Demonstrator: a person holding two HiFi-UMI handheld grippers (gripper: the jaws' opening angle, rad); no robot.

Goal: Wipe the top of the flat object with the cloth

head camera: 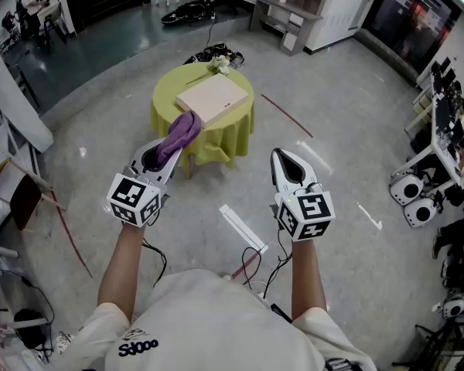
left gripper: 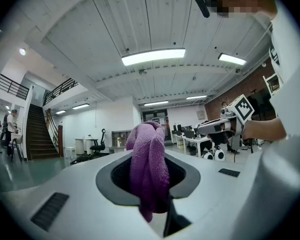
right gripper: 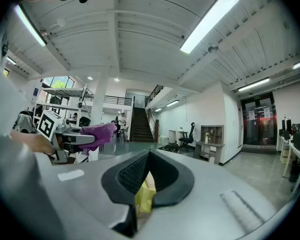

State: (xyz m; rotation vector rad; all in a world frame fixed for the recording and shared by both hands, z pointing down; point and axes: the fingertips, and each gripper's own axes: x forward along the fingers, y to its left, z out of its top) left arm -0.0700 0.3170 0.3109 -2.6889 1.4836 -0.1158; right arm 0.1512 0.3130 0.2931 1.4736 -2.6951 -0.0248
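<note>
A round table with a yellow-green cloth (head camera: 216, 134) stands ahead of me, and a flat beige board (head camera: 213, 99) lies on top of it. My left gripper (head camera: 165, 147) is shut on a purple cloth (head camera: 182, 132), held in the air just short of the table's near edge. In the left gripper view the purple cloth (left gripper: 149, 159) sticks up out of the left gripper (left gripper: 150, 189) in a twisted bunch. My right gripper (head camera: 283, 155) hangs over the floor to the right of the table, shut and holding nothing. In the right gripper view the right gripper (right gripper: 140, 186) shows only a sliver of yellow through its slit.
White flowers (head camera: 220, 65) lie at the table's far edge. Cables (head camera: 257, 260) and a white strip (head camera: 243, 229) lie on the floor by my feet. Wheeled robot bases (head camera: 416, 199) and desks stand at the right, and a red chair (head camera: 20, 199) at the left.
</note>
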